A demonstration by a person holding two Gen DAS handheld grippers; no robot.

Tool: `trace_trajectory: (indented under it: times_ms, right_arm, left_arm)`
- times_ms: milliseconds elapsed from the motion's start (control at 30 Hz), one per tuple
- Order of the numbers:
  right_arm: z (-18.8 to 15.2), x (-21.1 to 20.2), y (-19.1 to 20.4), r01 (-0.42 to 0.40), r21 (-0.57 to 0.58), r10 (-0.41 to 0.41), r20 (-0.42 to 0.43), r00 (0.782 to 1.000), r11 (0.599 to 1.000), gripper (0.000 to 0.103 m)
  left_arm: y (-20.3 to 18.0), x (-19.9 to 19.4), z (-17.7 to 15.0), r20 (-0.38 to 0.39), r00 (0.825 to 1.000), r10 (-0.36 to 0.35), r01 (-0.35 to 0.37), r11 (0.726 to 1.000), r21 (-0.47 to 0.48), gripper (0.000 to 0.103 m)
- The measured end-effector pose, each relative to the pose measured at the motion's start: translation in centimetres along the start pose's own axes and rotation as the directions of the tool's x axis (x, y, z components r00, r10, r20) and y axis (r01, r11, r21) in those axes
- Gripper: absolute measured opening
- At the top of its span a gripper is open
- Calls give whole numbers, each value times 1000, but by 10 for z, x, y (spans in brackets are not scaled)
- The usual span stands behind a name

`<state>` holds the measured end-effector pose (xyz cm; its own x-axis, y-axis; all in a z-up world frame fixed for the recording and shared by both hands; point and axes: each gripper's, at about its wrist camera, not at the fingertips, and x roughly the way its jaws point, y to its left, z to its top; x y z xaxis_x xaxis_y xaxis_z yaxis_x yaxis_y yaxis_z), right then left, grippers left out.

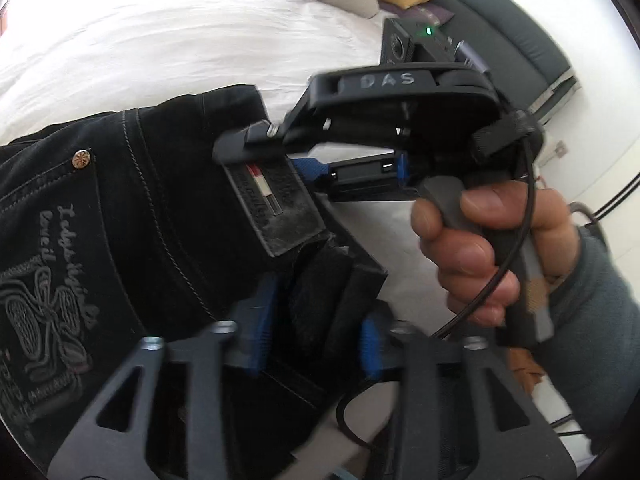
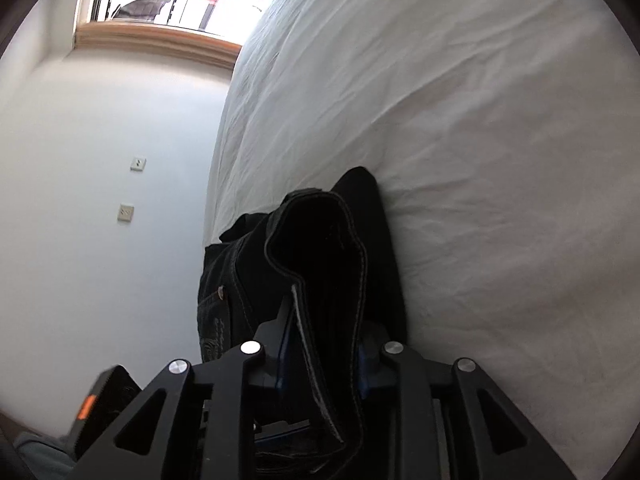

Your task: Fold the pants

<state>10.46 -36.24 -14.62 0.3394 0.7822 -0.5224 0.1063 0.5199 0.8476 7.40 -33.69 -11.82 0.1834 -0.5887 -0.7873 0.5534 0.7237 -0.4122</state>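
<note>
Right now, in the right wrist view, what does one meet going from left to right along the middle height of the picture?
Wall sockets → black pants, with the waistband standing up → white bed sheet.

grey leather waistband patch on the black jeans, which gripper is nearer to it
Right. The right gripper sits at the grey leather patch top edge, by the waistband. The left gripper is below it, lower on the black jeans.
</note>
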Motion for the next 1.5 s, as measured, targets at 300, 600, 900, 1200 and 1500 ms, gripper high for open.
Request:
trace_trajectory:
  times_ms: [300, 600, 900, 1200, 1500]
  right_arm:
    - [-18, -79, 38, 53, -70, -38, 196, 980, 996, 80]
    - [-99, -16, 45, 29, -130, -31, -14, 999, 991, 71]
    - [-87, -39, 39, 21, -84, -17, 42, 999, 996, 63]
    - [5, 5, 51, 37, -59, -31, 100, 994, 998, 80]
    - [-36, -60, 60, 94, -161, -55, 230, 972, 982, 86]
  left_arm:
    - [39, -109, -8, 220, 975, -19, 47, 991, -122, 70]
    - [147, -103, 9, 217, 976, 39, 28, 955, -296, 70]
    - [172, -100, 7, 259, 965, -30, 111, 947, -301, 70]
    - [195, -90, 4, 279, 960, 35, 53, 952, -301, 70]
    - [205, -158, -26, 277, 955, 103, 18, 916, -402, 93]
